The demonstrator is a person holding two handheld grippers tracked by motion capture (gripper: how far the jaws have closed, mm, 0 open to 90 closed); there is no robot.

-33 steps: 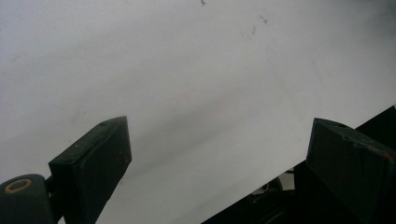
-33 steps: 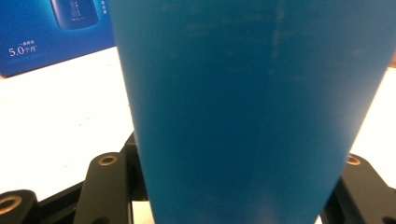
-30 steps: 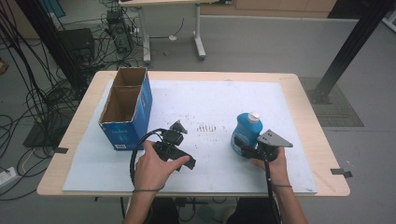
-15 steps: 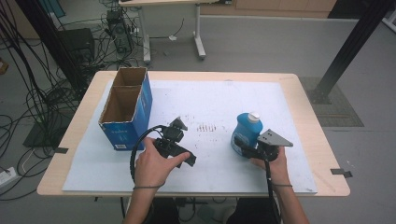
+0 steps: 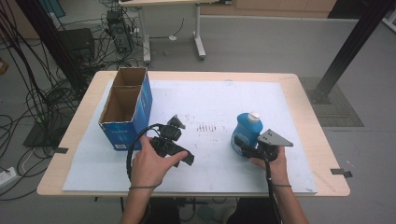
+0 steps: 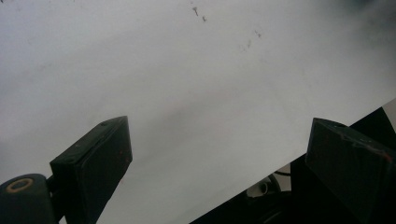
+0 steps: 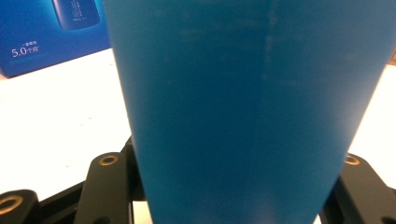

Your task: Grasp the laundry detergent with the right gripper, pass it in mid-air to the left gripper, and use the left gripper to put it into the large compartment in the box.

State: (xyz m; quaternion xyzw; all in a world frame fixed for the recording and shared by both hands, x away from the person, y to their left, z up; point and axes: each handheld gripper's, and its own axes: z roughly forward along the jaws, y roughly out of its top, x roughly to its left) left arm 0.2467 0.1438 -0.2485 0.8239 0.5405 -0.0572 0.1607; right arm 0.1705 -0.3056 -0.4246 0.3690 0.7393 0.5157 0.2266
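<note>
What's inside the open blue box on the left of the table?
The blue cardboard box has two compartments. The near one shows bare brown cardboard walls; no contents visible. The far one's floor is hidden by its walls.

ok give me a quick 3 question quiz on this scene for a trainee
1. True or false: the left gripper is open with nothing between its jaws.
2. What sits between the jaws of the right gripper?
A. a cardboard box
B. a blue bottle
C. a cable
3. Fill in: the open blue cardboard box stands near the table's ____ edge, as seen in the high view.

Key:
1. True; the left gripper view shows just the white sheet between them.
2. B, the blue bottle, upright with a white cap.
3. left
</note>
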